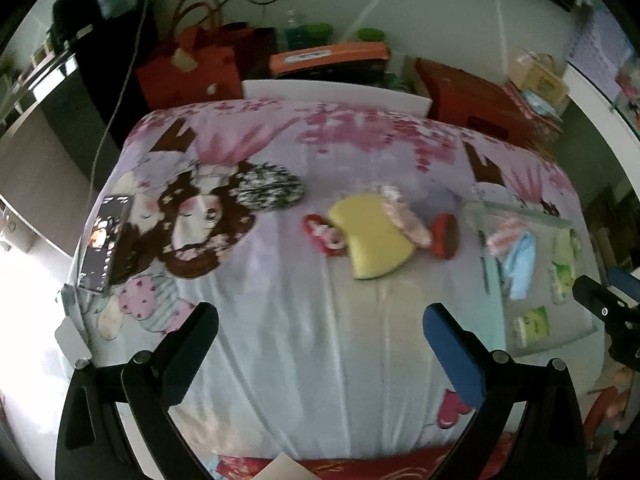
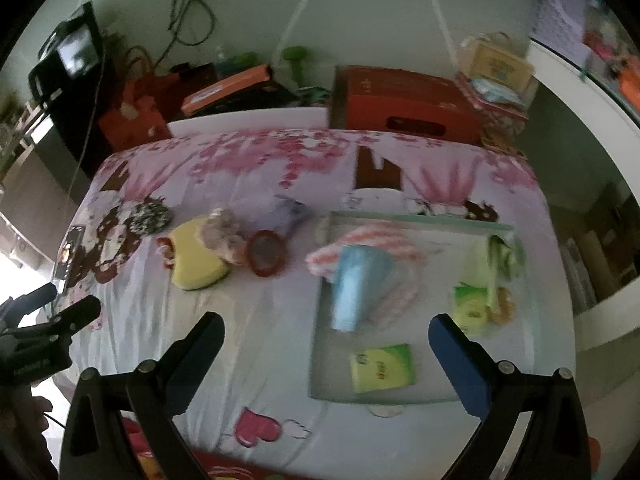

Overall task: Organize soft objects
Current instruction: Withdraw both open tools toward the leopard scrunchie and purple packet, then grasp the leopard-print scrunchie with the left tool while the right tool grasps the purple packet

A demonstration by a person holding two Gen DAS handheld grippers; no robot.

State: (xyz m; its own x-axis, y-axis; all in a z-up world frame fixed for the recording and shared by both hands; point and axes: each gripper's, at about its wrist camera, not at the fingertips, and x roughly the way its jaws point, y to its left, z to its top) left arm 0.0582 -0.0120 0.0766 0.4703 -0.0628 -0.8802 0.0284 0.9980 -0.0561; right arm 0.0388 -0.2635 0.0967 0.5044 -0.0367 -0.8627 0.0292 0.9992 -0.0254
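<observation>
Right wrist: fingers point(image 2: 460, 364) apart (empty)

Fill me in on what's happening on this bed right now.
A person holds a gripper in each hand above a bed with a cartoon sheet. Both the left gripper and the right gripper are open and empty. A clear tray already holds a light blue cloth, a striped pink one and green packets. A yellow sponge, red items and a black-and-white pouch lie loose on the sheet.
</observation>
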